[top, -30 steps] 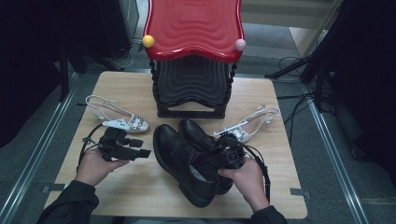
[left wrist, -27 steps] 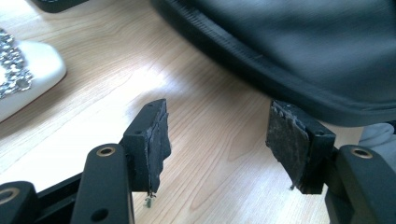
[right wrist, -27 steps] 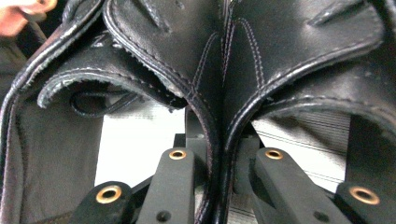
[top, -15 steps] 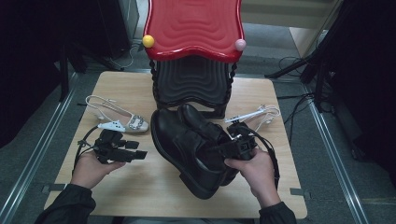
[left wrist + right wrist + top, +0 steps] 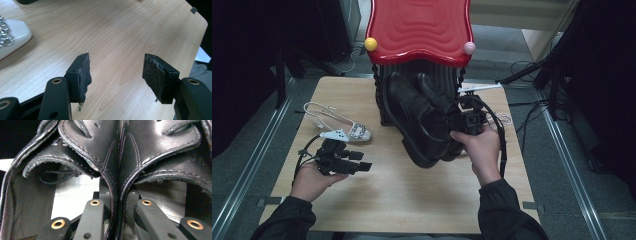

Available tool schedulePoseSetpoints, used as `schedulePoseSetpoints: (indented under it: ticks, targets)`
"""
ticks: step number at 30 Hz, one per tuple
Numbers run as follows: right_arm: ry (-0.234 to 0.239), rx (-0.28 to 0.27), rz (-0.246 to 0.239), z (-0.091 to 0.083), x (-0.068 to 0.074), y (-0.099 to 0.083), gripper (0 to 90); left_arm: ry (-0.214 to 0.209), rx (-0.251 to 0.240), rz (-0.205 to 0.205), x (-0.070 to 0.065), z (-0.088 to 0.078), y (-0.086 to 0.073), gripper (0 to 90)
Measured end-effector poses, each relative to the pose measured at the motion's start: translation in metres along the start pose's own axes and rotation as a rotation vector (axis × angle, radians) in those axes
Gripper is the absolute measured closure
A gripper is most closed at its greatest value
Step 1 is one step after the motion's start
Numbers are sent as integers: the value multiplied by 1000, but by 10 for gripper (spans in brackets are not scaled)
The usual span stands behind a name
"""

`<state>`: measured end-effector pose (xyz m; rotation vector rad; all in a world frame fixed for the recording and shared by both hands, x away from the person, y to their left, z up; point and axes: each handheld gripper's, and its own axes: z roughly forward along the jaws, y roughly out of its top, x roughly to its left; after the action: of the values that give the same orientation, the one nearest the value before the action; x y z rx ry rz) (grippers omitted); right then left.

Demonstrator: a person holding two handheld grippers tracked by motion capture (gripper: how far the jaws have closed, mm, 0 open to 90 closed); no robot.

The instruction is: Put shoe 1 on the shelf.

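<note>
Looking down on a pale wooden table (image 5: 412, 200) at the centre of the frame, I see grey floor around it, metal rails along both sides, dark curtains at the far left and right, and cables trailing at the upper right. At the top centre stands a black ribbed stool (image 5: 447, 80) with a glossy red wavy seat (image 5: 419, 27), a yellow ball (image 5: 371, 44) and a pink ball (image 5: 469, 48) at its front corners.

My right gripper (image 5: 464, 117), right of centre, is clenched on 2 black leather shoes (image 5: 419, 117): in the right gripper view the jaws pinch the 2 inner walls (image 5: 117, 180) pressed together, 1 jaw inside each shoe. The pair is lifted off the table, toes raised against the stool front.

My left gripper (image 5: 359, 164), lower left, is released, its pads (image 5: 83, 75) spread wide over bare wood. Beside it, at the left, lies a white sandal (image 5: 347, 131) with sparkly trim.
</note>
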<state>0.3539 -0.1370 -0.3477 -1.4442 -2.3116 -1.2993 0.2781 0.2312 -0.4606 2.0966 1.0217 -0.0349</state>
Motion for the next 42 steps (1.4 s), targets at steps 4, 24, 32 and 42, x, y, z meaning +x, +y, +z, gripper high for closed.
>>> schedulePoseSetpoints:
  ticks: [4,24,32,42]
  targets:
    - [-70,-66,1,8,-1,15,829,-6,2,8,1,0,1,393]
    - [-299,-267,110,79,-12,41,827,-64,-6,10,-2,3,5,394]
    - [-364,-312,127,95,-5,48,825,-83,-16,18,-7,4,6,395]
    - [-422,-336,170,111,2,56,799,-89,-5,32,-8,6,7,397]
